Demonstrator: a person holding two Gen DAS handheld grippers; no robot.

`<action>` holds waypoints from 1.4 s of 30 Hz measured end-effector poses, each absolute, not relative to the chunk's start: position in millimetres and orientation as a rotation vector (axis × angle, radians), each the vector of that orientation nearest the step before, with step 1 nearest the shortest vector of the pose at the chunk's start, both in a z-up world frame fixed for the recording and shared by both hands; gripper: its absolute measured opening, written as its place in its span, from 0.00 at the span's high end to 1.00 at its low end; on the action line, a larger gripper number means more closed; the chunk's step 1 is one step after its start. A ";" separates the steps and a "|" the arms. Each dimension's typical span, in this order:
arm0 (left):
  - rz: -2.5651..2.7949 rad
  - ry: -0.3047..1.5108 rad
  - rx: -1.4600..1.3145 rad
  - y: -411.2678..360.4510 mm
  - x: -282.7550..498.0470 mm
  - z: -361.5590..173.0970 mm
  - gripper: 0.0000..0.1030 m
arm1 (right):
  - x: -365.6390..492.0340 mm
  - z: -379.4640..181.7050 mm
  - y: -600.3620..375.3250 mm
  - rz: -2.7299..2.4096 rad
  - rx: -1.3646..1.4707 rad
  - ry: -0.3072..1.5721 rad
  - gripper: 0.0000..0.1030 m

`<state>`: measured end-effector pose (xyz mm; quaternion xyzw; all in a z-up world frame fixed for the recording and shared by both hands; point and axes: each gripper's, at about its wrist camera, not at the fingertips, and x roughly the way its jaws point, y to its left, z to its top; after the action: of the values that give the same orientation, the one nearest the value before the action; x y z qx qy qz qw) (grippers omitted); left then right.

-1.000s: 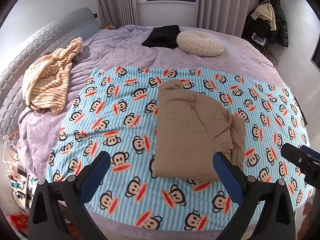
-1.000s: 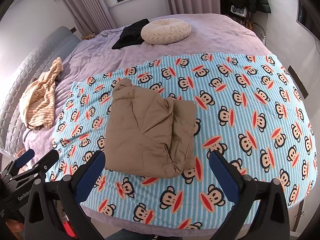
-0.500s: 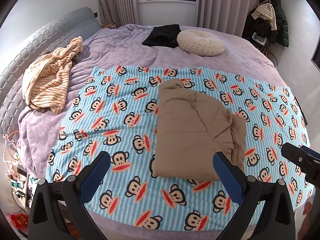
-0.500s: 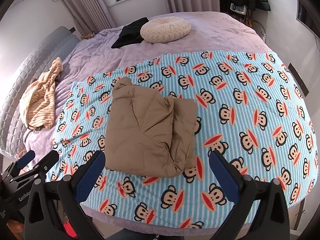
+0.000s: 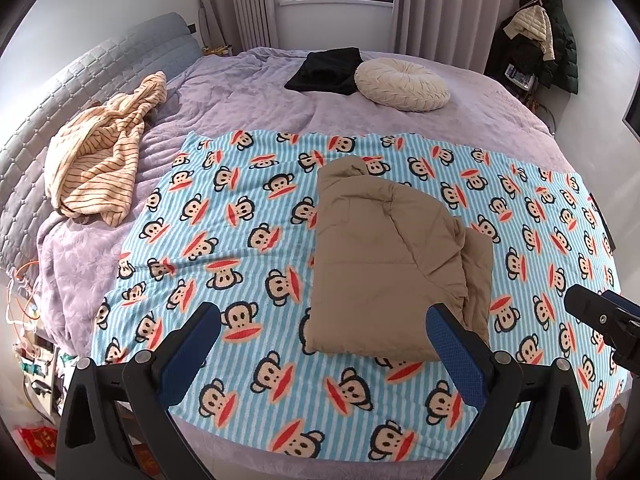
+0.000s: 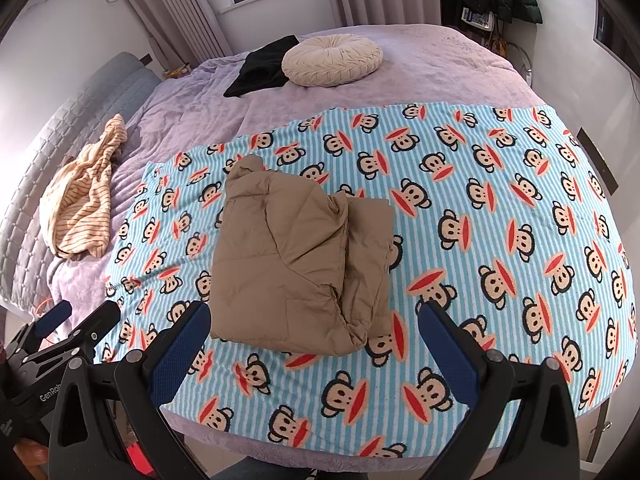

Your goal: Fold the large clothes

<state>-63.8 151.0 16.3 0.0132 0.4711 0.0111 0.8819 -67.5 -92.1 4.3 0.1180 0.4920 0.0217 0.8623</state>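
A tan quilted jacket [image 5: 384, 264] lies folded into a rough rectangle on a blue striped monkey-print blanket [image 5: 240, 216] spread over the bed. It also shows in the right wrist view [image 6: 296, 264]. My left gripper [image 5: 324, 332] is open and empty, held back from the jacket's near edge above the blanket's front. My right gripper [image 6: 314, 332] is open and empty, also just short of the jacket's near edge. Each gripper shows at the edge of the other's view.
A striped cream garment [image 5: 100, 160] lies at the left by the grey headboard [image 5: 80, 80]. A black garment [image 5: 324, 70] and a round cream cushion [image 5: 402, 84] lie at the far side. Coats [image 5: 544, 40] hang at the back right. The bed's front edge is just below the grippers.
Both grippers stay open and empty and have drifted only slightly. The folded jacket has not moved.
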 end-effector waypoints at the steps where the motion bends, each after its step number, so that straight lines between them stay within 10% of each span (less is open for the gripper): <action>1: 0.024 0.981 0.028 151.0 -63.8 16.4 0.00 | -67.3 4.4 -92.3 0.046 0.247 1.032 0.00; 42: -0.002 0.930 0.033 153.3 -62.5 24.3 0.00 | -69.1 2.0 -89.5 0.051 0.247 1.034 0.00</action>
<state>-62.5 153.3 24.3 0.0159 0.4485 -0.0010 0.8936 -69.1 -89.5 2.0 0.1176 0.4932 0.0243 0.8616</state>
